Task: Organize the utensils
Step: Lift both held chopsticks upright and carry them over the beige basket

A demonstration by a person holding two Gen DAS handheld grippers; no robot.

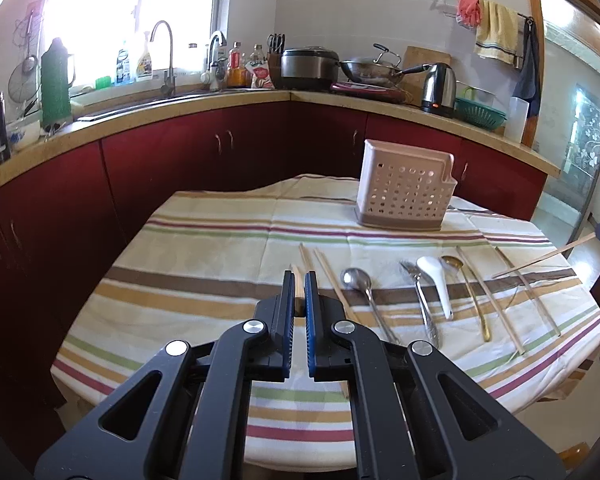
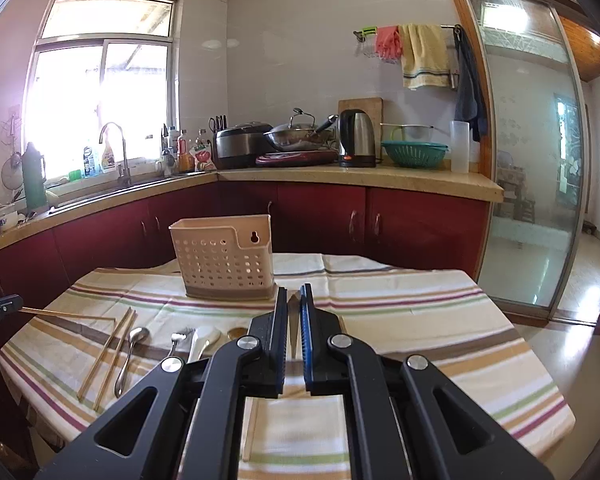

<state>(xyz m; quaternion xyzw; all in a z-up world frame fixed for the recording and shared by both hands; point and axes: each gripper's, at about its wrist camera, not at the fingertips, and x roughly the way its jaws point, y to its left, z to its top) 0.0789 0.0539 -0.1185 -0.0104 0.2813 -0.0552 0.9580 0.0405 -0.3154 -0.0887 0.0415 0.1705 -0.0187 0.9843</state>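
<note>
A pink perforated utensil holder [image 1: 405,186] [image 2: 224,258] stands at the far side of the striped tablecloth. My left gripper [image 1: 299,280] is shut on a wooden chopstick [image 1: 297,288], held above the cloth. My right gripper [image 2: 294,296] is shut on a thin chopstick [image 2: 293,320]; it shows from the left wrist view as a raised stick [image 1: 548,258]. On the cloth lie chopsticks [image 1: 328,276], a steel spoon [image 1: 360,286], a fork [image 1: 418,292], a white ceramic spoon [image 1: 436,280], a gold spoon [image 1: 466,292] and more chopsticks [image 1: 492,300].
Red cabinets with a counter [image 1: 220,100] wrap behind the table, carrying a sink, bottles, a rice cooker, a wok and a kettle [image 1: 439,88]. A glass sliding door [image 2: 528,160] stands at the right. The table edge [image 2: 540,432] drops off near me.
</note>
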